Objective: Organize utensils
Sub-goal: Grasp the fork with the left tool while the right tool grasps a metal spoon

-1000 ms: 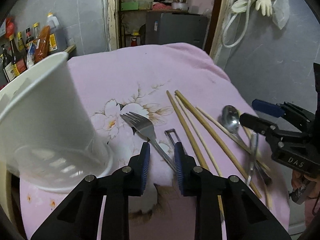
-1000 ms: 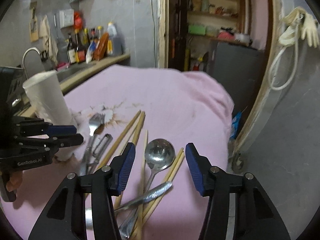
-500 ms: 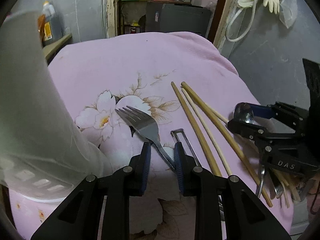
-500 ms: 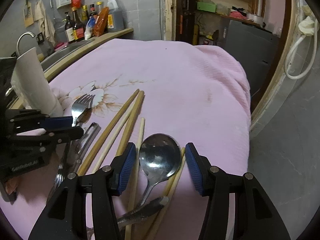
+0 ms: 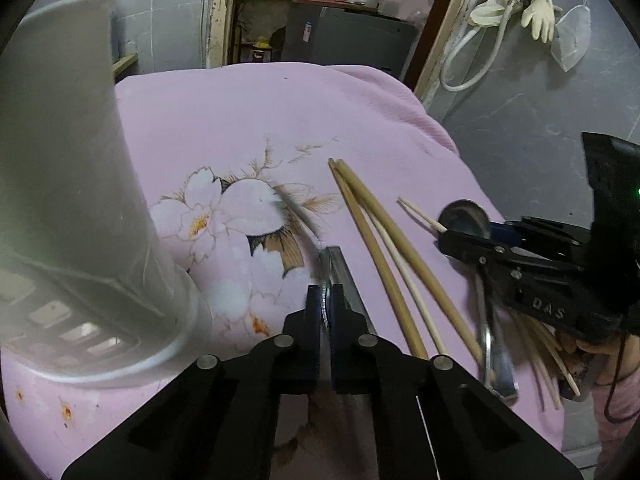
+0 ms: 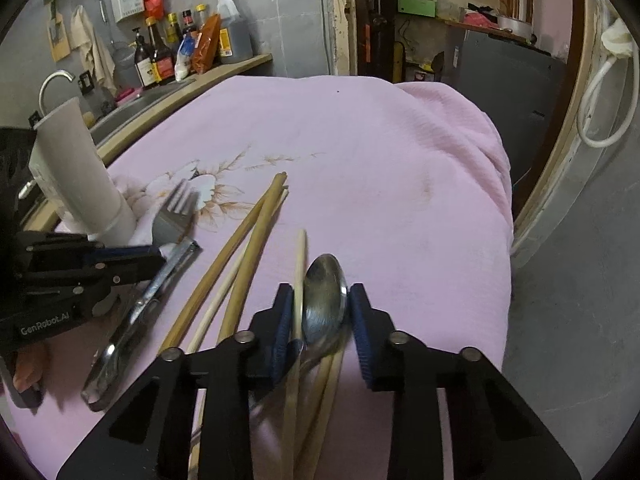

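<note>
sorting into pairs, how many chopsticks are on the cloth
6 visible: three chopsticks fanned on the cloth left of the spoon, one against the spoon bowl inside the right hand-held gripper, two under the spoon's handle. More may be hidden beneath it.

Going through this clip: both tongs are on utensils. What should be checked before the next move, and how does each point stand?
1. Left tongs shut on the fork handle: ok.
2. Fork clear of the cloth: cannot tell, it is motion-blurred.
3. Right tongs hold the spoon alone: not ok, a chopstick sits between the pads beside the spoon bowl.
4. White holder standing upright near the fork: ok.
5. Room inside the holder: cannot tell, its inside is not visible.
</note>
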The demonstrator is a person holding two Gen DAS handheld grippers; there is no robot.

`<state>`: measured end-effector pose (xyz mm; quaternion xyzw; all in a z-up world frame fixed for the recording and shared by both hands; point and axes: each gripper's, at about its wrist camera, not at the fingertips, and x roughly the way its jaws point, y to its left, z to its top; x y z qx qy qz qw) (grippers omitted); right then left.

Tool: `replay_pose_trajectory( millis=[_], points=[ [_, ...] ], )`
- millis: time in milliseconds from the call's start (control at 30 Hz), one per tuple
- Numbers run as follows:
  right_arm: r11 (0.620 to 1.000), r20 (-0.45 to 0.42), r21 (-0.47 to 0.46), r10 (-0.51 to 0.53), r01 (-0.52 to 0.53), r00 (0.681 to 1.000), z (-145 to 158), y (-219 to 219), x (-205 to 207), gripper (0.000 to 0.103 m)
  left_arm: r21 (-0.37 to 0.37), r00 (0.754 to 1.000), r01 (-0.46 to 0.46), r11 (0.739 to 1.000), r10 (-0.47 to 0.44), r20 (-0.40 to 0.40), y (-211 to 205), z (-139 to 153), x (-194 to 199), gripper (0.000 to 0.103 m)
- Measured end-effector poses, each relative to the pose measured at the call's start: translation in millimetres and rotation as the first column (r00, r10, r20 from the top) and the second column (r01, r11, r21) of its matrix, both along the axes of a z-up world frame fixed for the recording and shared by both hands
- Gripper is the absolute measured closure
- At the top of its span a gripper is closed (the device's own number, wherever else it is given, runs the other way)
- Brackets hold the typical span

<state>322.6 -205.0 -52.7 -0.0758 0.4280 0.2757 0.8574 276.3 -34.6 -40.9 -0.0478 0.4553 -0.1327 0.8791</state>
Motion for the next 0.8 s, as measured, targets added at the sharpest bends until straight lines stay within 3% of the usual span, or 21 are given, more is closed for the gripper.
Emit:
replay_pose_trajectory(
  millis=[333, 800],
  points=[
    [0.974, -0.127, 0.220, -0.026, 0.054, 0.992, 2, -13, 2, 0.087, -0.069, 0.999, 0.035, 0.997, -0.033, 0.028, 12, 11, -26, 0.102],
    [0.940, -0.225, 0.312, -0.065, 0.135, 0.972, -3, -22, 0, 0.082, -0.051, 0.999, 0.041, 0.998, -0.040, 0.037, 10, 11, -43, 0.102]
  ],
)
